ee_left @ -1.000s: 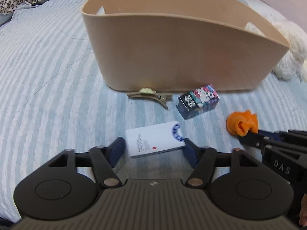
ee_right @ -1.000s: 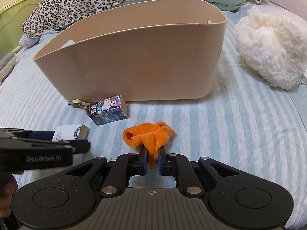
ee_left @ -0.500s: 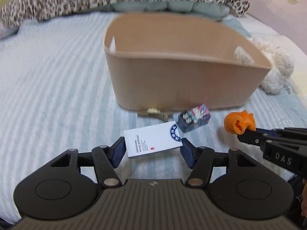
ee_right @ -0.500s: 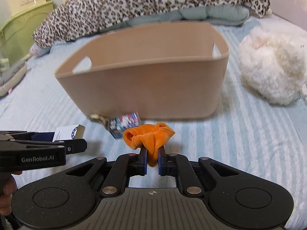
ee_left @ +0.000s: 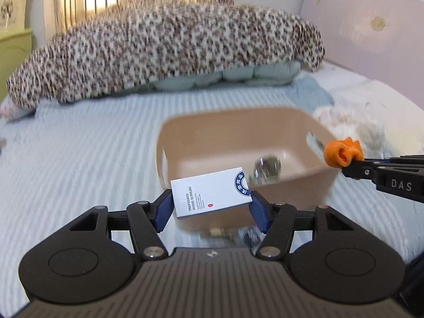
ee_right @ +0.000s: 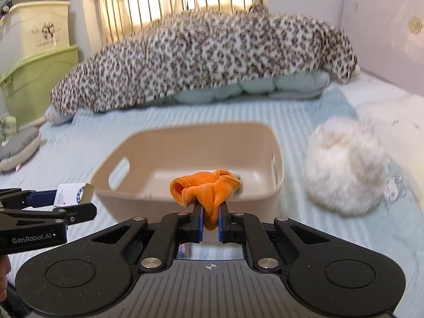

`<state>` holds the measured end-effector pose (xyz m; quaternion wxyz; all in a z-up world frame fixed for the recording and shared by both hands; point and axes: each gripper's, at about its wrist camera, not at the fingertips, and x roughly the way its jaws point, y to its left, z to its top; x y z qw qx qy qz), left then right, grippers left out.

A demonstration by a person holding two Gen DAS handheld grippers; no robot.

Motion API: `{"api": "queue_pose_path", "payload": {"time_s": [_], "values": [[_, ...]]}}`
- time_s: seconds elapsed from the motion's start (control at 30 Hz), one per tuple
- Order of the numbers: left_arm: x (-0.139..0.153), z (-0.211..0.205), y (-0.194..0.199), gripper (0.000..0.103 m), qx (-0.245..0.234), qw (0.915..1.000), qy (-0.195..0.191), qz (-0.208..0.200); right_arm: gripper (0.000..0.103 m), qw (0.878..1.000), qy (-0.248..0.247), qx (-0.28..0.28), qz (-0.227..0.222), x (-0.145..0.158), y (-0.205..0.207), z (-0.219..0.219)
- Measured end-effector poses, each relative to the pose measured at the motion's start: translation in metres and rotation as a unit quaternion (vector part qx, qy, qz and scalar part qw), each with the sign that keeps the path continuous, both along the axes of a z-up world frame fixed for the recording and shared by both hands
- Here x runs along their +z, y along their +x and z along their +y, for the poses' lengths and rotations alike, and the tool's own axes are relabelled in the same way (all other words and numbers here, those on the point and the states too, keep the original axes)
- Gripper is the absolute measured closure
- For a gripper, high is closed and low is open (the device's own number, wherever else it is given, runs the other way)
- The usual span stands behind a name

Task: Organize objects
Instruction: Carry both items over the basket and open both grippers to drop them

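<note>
My left gripper (ee_left: 210,209) is shut on a white box with blue print (ee_left: 210,193) and holds it in the air before the near rim of the beige bin (ee_left: 299,122). My right gripper (ee_right: 210,224) is shut on an orange plush cloth (ee_right: 205,189) and holds it above the near wall of the bin (ee_right: 185,196). The orange cloth also shows at the right of the left wrist view (ee_left: 343,153). The white box shows at the left of the right wrist view (ee_right: 73,194). A blurred dark round thing (ee_left: 267,167) lies inside the bin.
A leopard-print blanket (ee_right: 206,61) and a pale green pillow (ee_right: 251,87) lie at the bed's far side. A white fluffy toy (ee_right: 347,169) lies right of the bin. Small blurred items (ee_left: 235,232) lie on the striped sheet under my left gripper. Green boxes (ee_right: 37,79) stand at left.
Both grippers have risen from the sheet with the white box and the orange cloth. The bin now shows from above, with its inside in view.
</note>
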<state>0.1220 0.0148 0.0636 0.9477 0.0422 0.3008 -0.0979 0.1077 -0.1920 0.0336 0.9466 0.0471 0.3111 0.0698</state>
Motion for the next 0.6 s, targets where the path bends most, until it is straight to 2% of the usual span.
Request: {"api": "queue_pose_path", "payload": {"time_s": [0.13,0.27,0.4,0.6], "values": [[0.018,-0.004,0.022,0.040,0.008,0.9995,0.006,-0.030,0.093,1.000,0.005,-0.007,-0.024,0.014,0.014,-0.002],[0.020,-0.008,0.041,0.040,0.009,0.9990,0.012,-0.042,0.093,0.999,-0.003,-0.011,-0.034,0.017,0.032,0.001],[0.007,-0.016,0.066,0.040,0.016,0.9991,0.021,-0.034,0.093,0.999,-0.010,-0.015,-0.029,0.011,0.052,-0.001],[-0.028,-0.025,0.106,0.040,0.027,0.9991,0.033,0.006,0.093,1.000,-0.015,-0.019,-0.004,-0.010,0.083,0.001]]}}
